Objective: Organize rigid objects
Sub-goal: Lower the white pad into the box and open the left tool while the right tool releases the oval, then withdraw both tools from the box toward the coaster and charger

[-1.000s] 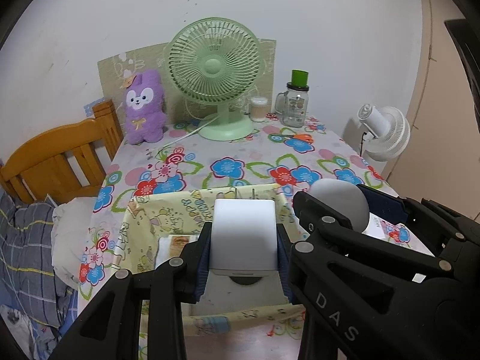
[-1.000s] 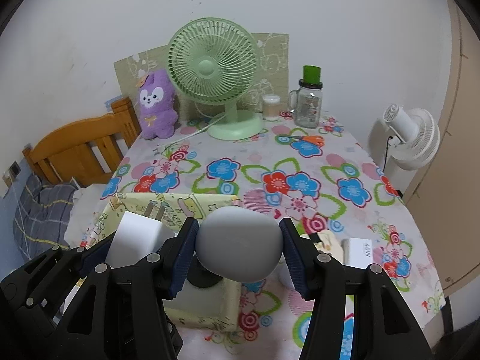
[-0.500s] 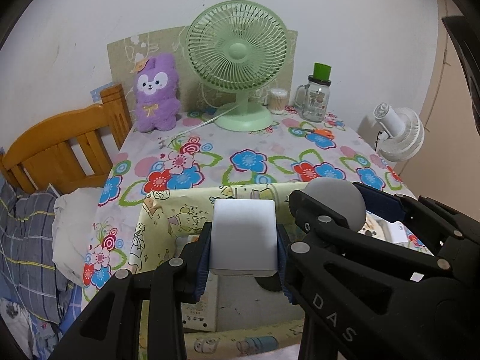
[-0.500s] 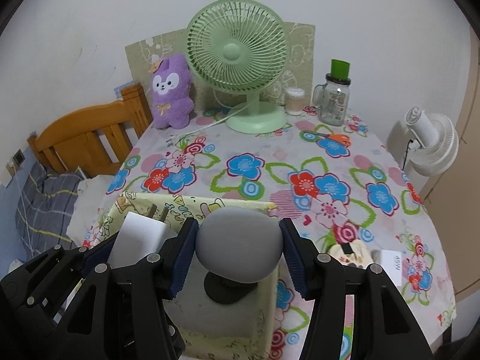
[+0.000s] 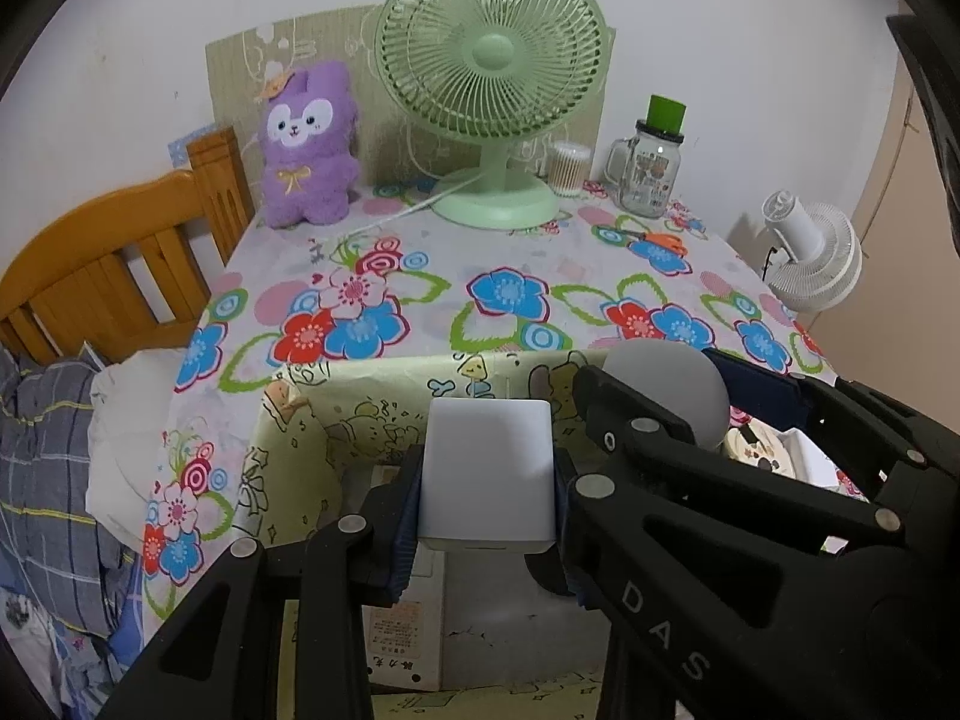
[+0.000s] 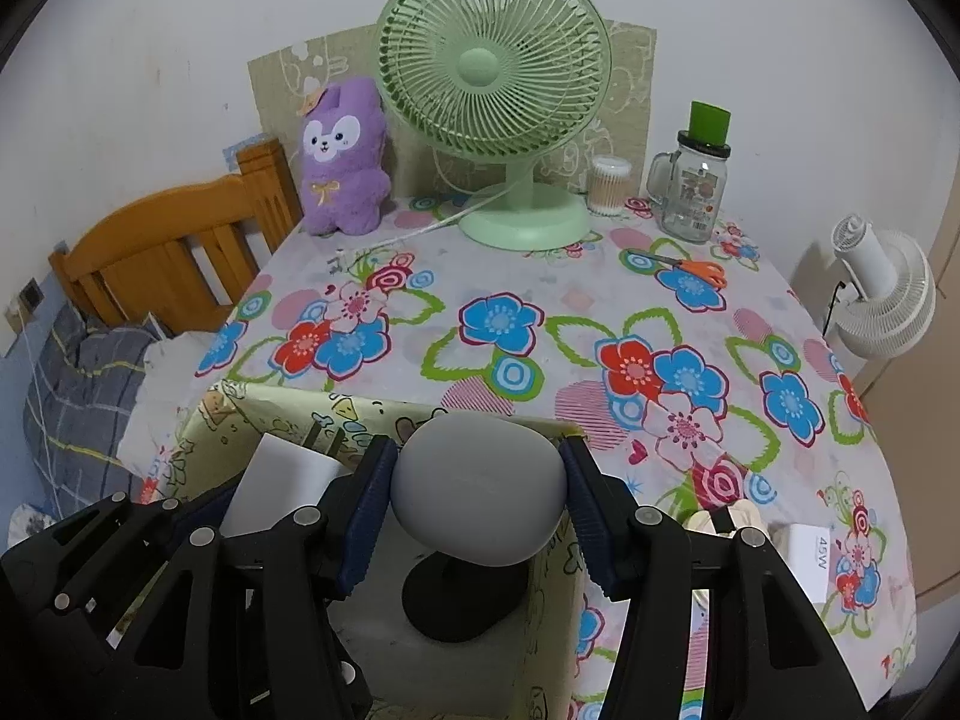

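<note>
White charger block (image 5: 486,468) clenched upright in left claw (image 5: 485,507), prongs away (grey rounded object (image 6: 479,489) gripped in right claw (image 6: 477,501)).

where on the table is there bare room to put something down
Free: the flowered tablecloth between the green desk fan and the cartoon-print box. Crowded: the back row by the purple plush and glass jar.

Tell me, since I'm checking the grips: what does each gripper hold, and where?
Left gripper: white charger block, pinched across its two flat sides. Right gripper: grey rounded object, clamped across its widest part. Both over the yellow box.
</note>
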`<state>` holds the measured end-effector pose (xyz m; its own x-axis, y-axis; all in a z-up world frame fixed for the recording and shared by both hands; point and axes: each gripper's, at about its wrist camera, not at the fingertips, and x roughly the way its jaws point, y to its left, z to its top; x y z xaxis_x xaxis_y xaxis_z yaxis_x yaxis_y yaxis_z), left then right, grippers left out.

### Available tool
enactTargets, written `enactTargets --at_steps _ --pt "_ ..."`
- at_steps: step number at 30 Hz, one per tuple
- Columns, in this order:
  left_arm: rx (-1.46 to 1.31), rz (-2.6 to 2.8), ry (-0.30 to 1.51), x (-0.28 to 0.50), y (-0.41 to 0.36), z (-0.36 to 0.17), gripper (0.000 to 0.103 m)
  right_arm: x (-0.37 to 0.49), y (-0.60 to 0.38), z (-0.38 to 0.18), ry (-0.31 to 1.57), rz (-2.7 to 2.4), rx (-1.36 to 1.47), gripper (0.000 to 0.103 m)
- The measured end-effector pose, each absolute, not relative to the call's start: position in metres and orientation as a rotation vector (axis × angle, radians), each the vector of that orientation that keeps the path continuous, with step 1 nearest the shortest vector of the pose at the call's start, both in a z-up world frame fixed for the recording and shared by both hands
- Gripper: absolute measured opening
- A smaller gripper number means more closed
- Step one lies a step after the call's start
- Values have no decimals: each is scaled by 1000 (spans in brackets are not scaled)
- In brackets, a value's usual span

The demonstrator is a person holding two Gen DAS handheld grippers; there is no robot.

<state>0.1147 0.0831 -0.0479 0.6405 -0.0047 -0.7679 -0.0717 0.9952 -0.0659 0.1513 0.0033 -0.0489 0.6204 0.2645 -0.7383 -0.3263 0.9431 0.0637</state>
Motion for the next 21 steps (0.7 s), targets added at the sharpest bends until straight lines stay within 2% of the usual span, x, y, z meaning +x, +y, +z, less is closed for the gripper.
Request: enactTargets --at_steps 3,4,5,6,7,8,9,14,21 --pt "-94 39 883 117 83 -51 43 154 3 -52 840 347 -78 60" --pt "-90 42 882 117 83 -51 48 154 3 -53 836 347 -78 60" --pt "-90 42 879 117 83 -51 59 154 3 -53 832 348 -79 60" --pt "-89 43 878 117 82 -51 63 154 3 -52 830 350 -83 62" --pt "-89 46 877 117 82 -51 66 154 3 -52 826 348 -87 70" --pt "-89 45 875 116 82 -50 67 154 3 -51 820 346 -87 76" --pt "-90 42 875 117 81 -50 68 153 2 -50 813 342 -87 77" --pt "-78 36 872 114 74 -47 78 150 -4 -48 812 334 -85 79" --pt "-55 32 858 105 59 -41 86 139 -20 -43 811 323 -60 85"
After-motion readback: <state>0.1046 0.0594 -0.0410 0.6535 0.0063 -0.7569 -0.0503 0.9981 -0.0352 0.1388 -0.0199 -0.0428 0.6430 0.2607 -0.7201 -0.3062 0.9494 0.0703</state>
